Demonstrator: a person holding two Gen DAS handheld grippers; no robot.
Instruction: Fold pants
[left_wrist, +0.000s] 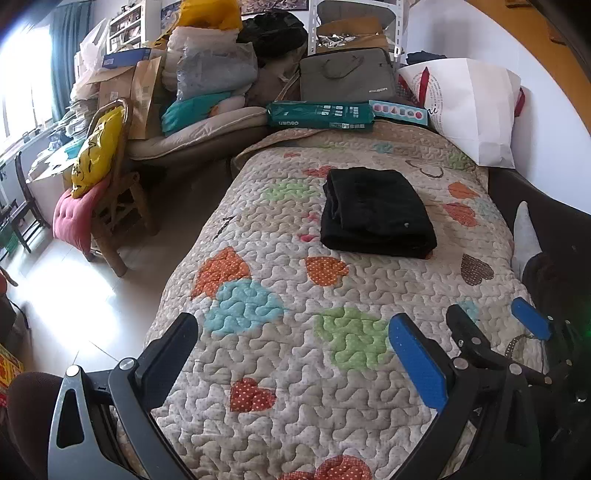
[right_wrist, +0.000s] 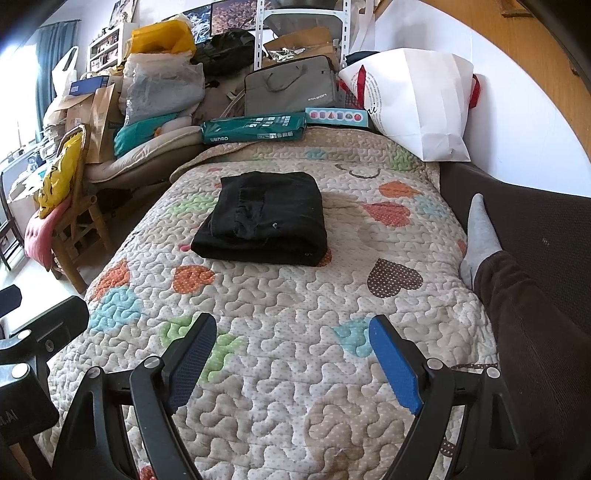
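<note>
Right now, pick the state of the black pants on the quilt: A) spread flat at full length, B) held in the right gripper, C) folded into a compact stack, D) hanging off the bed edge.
C: the black pants lie as a compact folded stack on the heart-patterned quilt, with the left gripper and the right gripper both open and empty, well short of them.

The pants (right_wrist: 264, 223) are matt black cloth, soft and thick. The bed cover (right_wrist: 295, 302) is quilted cloth, bumpy with stitching. Each claw (right_wrist: 291, 362) is matt black plastic with rough blue pads (left_wrist: 417, 363) and shiny metal pins.
</note>
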